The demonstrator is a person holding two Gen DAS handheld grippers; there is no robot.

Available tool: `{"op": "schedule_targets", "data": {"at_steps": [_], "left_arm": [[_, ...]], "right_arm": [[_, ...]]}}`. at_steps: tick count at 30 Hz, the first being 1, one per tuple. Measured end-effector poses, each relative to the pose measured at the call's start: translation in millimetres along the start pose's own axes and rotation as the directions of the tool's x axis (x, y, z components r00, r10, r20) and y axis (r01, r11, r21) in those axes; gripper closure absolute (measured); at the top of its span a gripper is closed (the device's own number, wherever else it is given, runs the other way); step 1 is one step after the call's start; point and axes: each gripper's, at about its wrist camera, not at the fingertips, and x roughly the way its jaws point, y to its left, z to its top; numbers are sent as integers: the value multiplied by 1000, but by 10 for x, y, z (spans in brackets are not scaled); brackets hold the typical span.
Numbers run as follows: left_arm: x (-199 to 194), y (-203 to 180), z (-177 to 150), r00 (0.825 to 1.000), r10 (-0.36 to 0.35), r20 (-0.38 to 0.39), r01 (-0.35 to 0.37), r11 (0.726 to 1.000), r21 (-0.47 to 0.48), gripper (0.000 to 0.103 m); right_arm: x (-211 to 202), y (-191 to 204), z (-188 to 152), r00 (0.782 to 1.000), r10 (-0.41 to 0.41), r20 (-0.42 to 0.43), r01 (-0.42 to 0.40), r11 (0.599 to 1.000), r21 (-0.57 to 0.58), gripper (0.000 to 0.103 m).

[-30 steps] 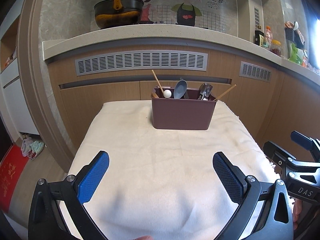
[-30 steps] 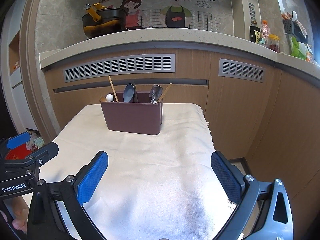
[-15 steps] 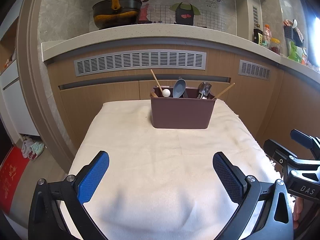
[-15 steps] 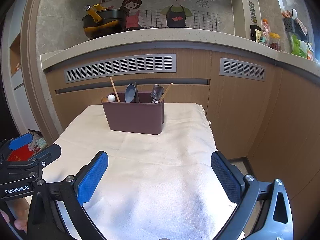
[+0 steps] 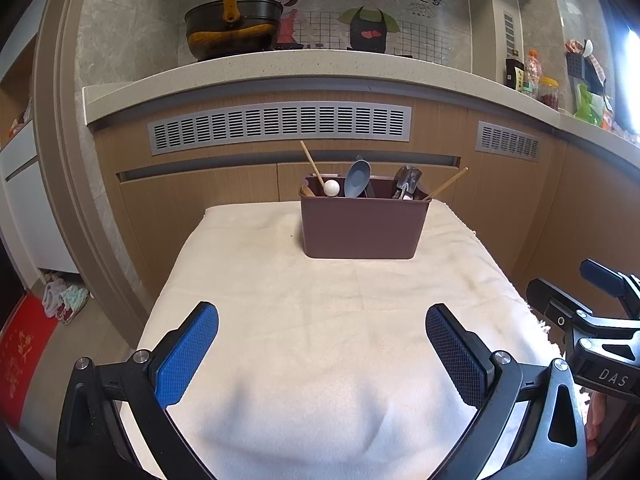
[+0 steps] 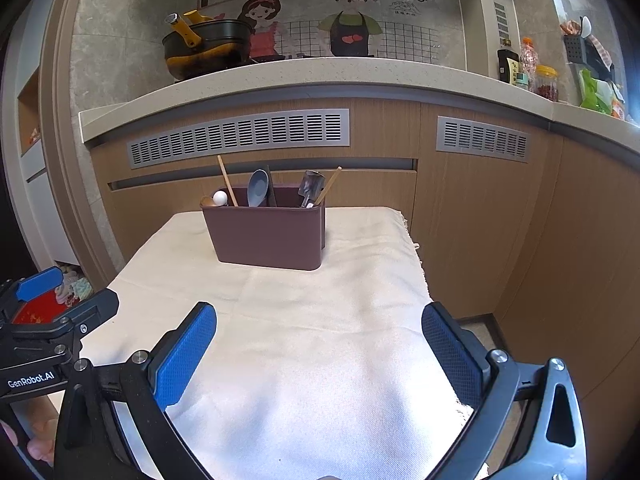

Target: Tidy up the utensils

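A brown utensil caddy (image 5: 362,226) stands upright toward the far end of the surface (image 5: 320,320), which is draped in a cream cloth. Its long side faces the left wrist camera squarely; in the right wrist view it sits left of center and turned slightly. Inside, from left to right, are a wooden stick (image 5: 312,168) leaning up and to the left, a white ball-ended utensil (image 5: 331,187) just beside it, a blue-grey spoon (image 5: 357,179) with its bowl up, a metal scoop (image 5: 408,179) also head up, and a second wooden stick (image 5: 446,183) slanting up and out over the right rim. A low wooden piece shows at the far left corner; what it is cannot be told.

The left hand-held gripper (image 5: 322,350) hangs over the near part of the cloth with its blue-padded fingers spread wide and nothing between them. The right hand-held gripper (image 6: 319,348) is likewise spread wide and empty, near the cloth's right edge.

Compared with a second ago, the caddy and its contents keep the same arrangement, and both views have shifted only slightly.
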Motion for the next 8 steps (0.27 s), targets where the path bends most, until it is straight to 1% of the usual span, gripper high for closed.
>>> {"op": "schedule_targets", "data": {"at_steps": [8], "left_arm": [[-9, -39, -23, 1000, -3, 10, 2, 1000, 26, 0]], "right_arm": [[0, -14, -7, 1000, 0, -3, 0, 1000, 5, 1]]}}
